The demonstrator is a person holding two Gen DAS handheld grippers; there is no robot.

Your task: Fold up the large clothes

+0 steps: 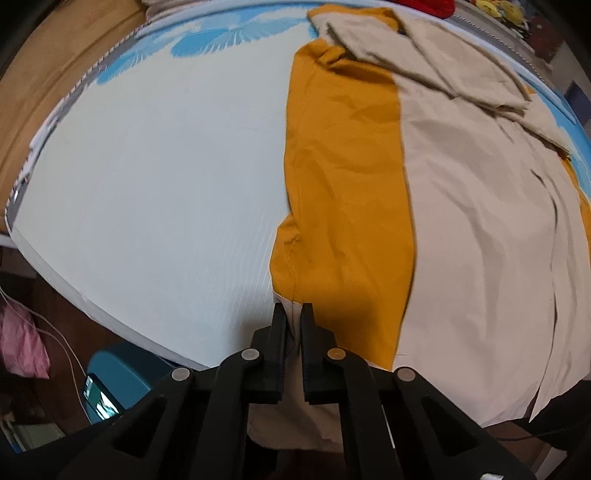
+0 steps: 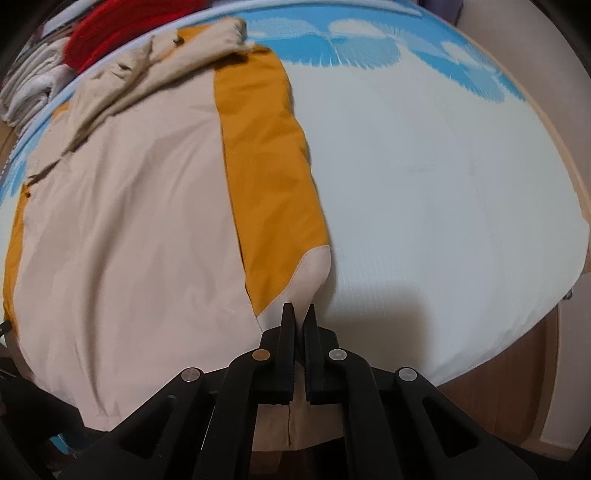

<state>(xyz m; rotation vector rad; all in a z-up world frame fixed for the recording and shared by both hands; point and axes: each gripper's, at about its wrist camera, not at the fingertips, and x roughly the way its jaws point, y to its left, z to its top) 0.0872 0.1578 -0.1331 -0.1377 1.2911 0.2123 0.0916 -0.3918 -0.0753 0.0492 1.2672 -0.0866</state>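
Left wrist: red cloth (image 1: pixel 424 7) beyond beige-and-mustard jacket (image 1: pixel 461 221) on bed (image 1: pixel 147 184).

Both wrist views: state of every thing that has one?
Jacket: spread flat on the bed, sleeve folded over its top, near hem corners lifted.
Left tool: shut on the jacket's hem corner.
Right tool: shut on the jacket's other hem corner.
Bed sheet: smooth, bare beside the jacket.

- white mattress with a blue cloud print (image 1: pixel 155 177) fills everything ahead of the gripper
- dark wooden floor (image 1: pixel 48 295) down to its left, wood bed frame (image 2: pixel 517 376) on the right
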